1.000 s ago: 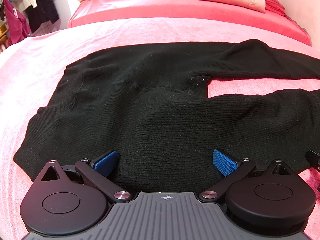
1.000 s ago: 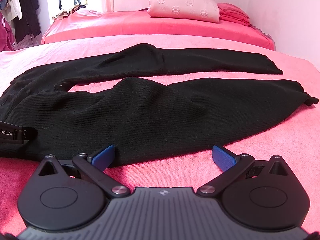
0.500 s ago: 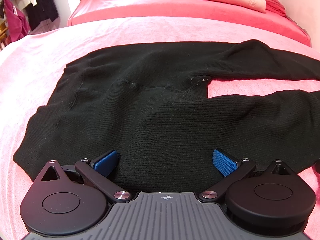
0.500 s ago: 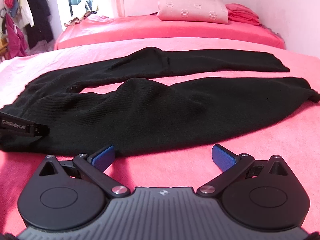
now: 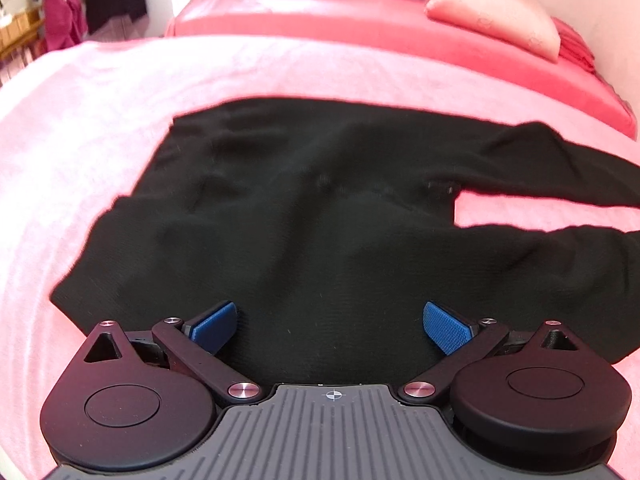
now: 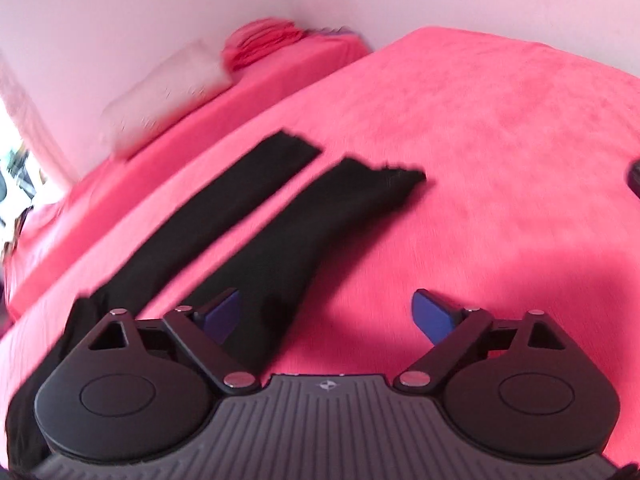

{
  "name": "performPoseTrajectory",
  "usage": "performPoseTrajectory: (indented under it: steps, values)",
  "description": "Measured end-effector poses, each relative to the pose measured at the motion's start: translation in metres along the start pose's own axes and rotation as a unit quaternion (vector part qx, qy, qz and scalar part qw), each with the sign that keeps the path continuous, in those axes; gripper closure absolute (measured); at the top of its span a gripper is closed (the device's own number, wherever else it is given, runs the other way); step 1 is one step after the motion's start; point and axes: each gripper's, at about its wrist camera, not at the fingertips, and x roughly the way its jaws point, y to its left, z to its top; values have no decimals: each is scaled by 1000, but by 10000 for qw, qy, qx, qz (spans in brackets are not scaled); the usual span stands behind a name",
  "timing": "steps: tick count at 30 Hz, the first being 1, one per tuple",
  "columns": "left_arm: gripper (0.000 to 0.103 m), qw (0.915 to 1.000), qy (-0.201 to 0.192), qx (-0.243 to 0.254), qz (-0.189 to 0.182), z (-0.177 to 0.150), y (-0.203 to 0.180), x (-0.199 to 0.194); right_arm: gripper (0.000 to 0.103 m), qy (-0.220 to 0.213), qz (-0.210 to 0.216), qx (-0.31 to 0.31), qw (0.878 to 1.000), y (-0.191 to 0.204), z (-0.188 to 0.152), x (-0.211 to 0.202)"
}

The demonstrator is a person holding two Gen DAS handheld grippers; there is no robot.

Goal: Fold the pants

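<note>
A home bedroom. A bed with a red cover carries a pillow. Clothes hang nearby.

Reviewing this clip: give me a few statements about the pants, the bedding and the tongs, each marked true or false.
1. The black pants lie spread on a pink cover. True.
2. The two legs lie stacked on each other. False: a strip of cover shows between them.
3. The left tongs grip the fabric. False: they stand open over it.
4. A pillow lies on the far bed. True.
5. The right tongs hold a hem. False: nothing is pinched; they are closing.
</note>
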Motion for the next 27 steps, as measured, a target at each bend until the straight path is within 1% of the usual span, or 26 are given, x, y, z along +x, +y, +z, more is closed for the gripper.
performPoseTrajectory:
  steps: [2,3,4,5,6,7,9,10,11,12,13,14,15,17,18,19,20,21,22,23,24,25,26,27]
  values:
    - [0,9999,19,60,78,-1,-2,4,26,-114,-110,42,9999,7,8,14]
    - [0,9999,27,105,106,-2,-3,5,33,-172,-193,-3,9997,10,11,19]
    - [0,9998,33,123,124,-2,-4,7,61,-119,-244,-59,9996,14,13,26]
    - [0,9998,32,124,133,-3,-4,8,89,21,-173,-76,9998,17,15,33]
    - [0,9998,34,120,134,-3,-4,8,95,85,-64,-51,9999,16,17,34]
    - [0,9998,33,117,137,-3,-4,9,95,-46,-62,-65,9999,16,16,29]
    - [0,9998,15,113,135,-4,-4,10,95,-689,-103,31,9976,4,19,2]
    - [0,9998,2,118,132,-5,-5,10,95,-958,-332,53,9948,-4,20,-3]
    - [0,9998,-4,147,133,-5,-5,11,95,-912,-559,65,9942,-13,22,1]
    - [0,9997,-6,191,142,-5,-7,11,95,-625,-615,172,9960,-24,24,10]
    - [0,9996,-11,224,162,-5,-8,11,94,-340,-573,316,9973,-35,24,18]
    - [0,9996,-17,244,170,-5,-8,12,94,-367,-442,293,9979,-41,24,17]
    - [0,9996,-26,245,165,-6,-8,11,91,-383,-415,230,9981,-43,24,14]
    - [0,9997,-33,222,129,-6,-7,11,65,-554,-536,395,9962,-49,26,5]
    - [0,9997,-32,218,104,-6,-6,10,57,-627,-574,465,9953,-51,28,3]
    - [0,9997,-29,225,85,-6,-5,9,41,-609,-533,527,9953,-55,30,2]
    - [0,9997,-28,237,63,-7,-5,8,30,-536,-395,579,9961,-58,34,4]
    - [0,9997,-29,244,32,-7,-4,7,29,-466,-280,614,9966,-60,37,6]
    - [0,9997,-34,249,-3,-8,-2,6,30,-382,-261,643,9969,-60,39,10]
    - [0,9997,-45,256,-42,-10,-1,4,45,-359,-292,630,9969,-56,40,10]
    - [0,9996,-56,262,-77,-11,1,3,68,-373,-340,556,9972,-54,42,11]
    - [0,9995,-73,271,-113,-13,2,1,92,-452,-550,467,9964,-54,44,11]
    - [0,9994,-95,297,-155,-16,3,-1,97,-630,-875,507,9929,-55,45,6]
    - [0,9992,-107,334,-197,-18,5,-3,97,-714,-1013,740,9895,-63,47,3]
